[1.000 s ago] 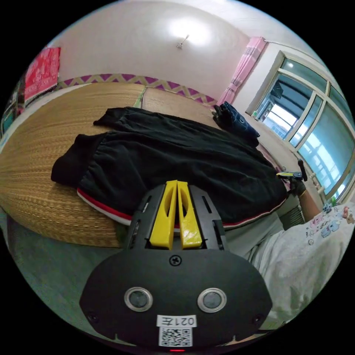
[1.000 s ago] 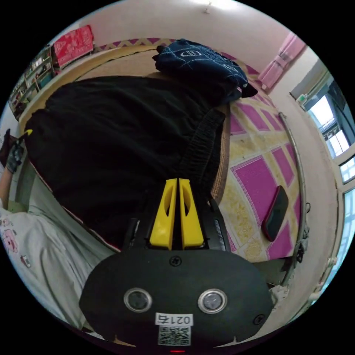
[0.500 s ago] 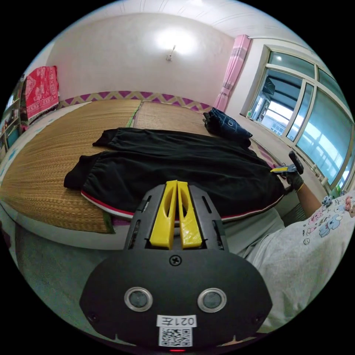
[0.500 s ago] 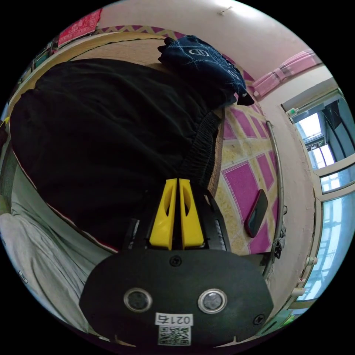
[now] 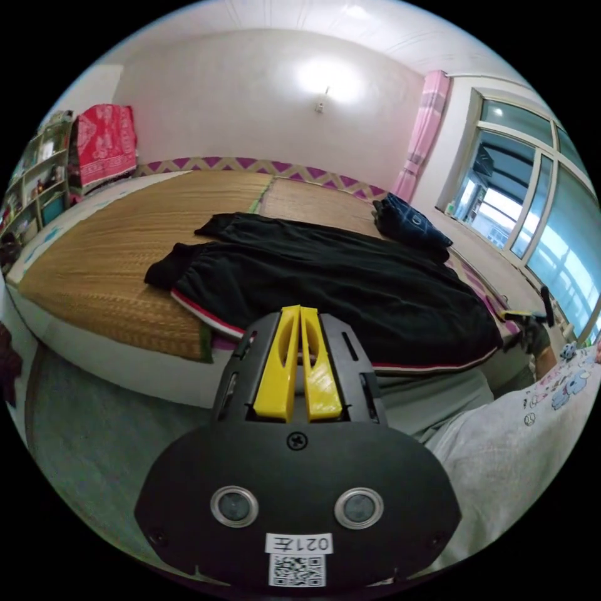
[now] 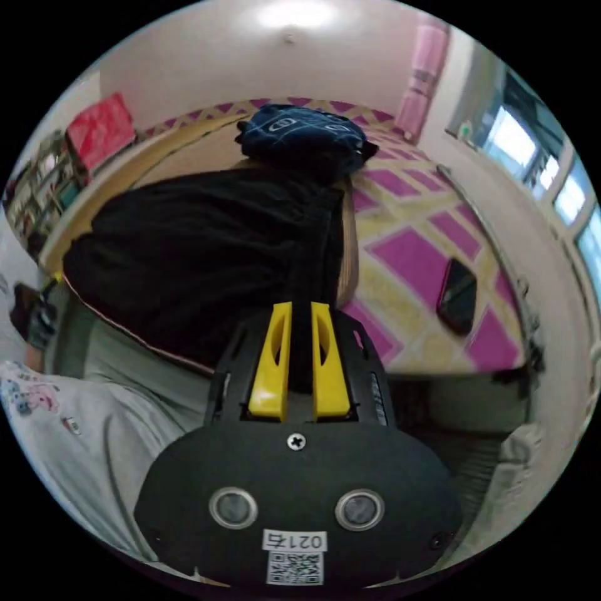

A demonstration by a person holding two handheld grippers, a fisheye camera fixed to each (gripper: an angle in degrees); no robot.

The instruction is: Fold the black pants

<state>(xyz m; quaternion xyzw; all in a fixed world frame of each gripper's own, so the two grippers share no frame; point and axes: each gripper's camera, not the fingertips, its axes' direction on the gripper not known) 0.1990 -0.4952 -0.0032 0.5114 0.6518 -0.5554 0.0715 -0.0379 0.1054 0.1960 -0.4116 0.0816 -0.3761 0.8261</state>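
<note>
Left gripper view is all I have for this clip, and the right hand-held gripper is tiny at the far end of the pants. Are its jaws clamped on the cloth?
Observer: It doesn't look like it. In the right gripper view, the right hand-held gripper has its jaws slightly apart. No cloth looks pinched between them, and the black pants lie spread just beyond the tips.
Operator: Is anything lying past the waistband end that I can't make out?
Observer: Yes, a dark phone lies flat on the pink-and-yellow mat, apart from the pants.
</note>
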